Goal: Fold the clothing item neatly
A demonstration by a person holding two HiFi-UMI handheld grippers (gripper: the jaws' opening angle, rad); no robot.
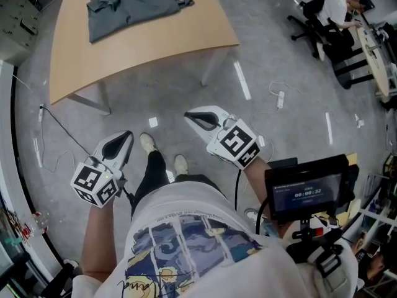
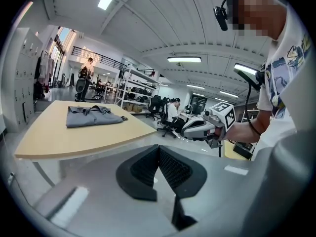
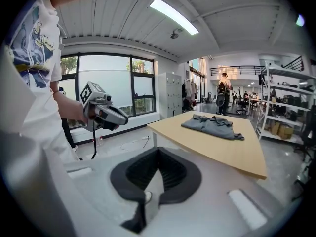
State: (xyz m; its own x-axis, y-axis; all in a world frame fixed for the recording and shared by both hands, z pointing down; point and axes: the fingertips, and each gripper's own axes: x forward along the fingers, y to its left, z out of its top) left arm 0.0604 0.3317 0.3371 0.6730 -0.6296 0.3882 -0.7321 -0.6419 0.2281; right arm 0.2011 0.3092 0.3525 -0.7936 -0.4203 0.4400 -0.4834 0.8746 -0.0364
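- Left gripper (image 1: 126, 136): jaws fully closed, the dark pads meeting along one line with nothing between them; held in the air over the floor (image 1: 186, 92), short of the near edge of the tabletop (image 1: 142, 48) and well apart from it.
- Right gripper (image 1: 192, 116): jaws likewise closed on nothing; it also hangs over the floor on the near side of the tabletop, touching nothing.
- Grey clothing item (image 1: 130, 5): lies unfolded and creased on the tabletop, toward its far side, well apart from both grippers; a small darker end sticks out at one side, and what it is cannot be made out.
- Cut off: in the head view the picture's top edge crops the far edge of the tabletop and the top of the clothing item; the tabletop's left side runs out of the picture as well.
- Hard to make out: in both gripper views the room beyond the tabletop is small and distorted; each gripper's own body fills the lower part of its view and hides the floor just before the tabletop.
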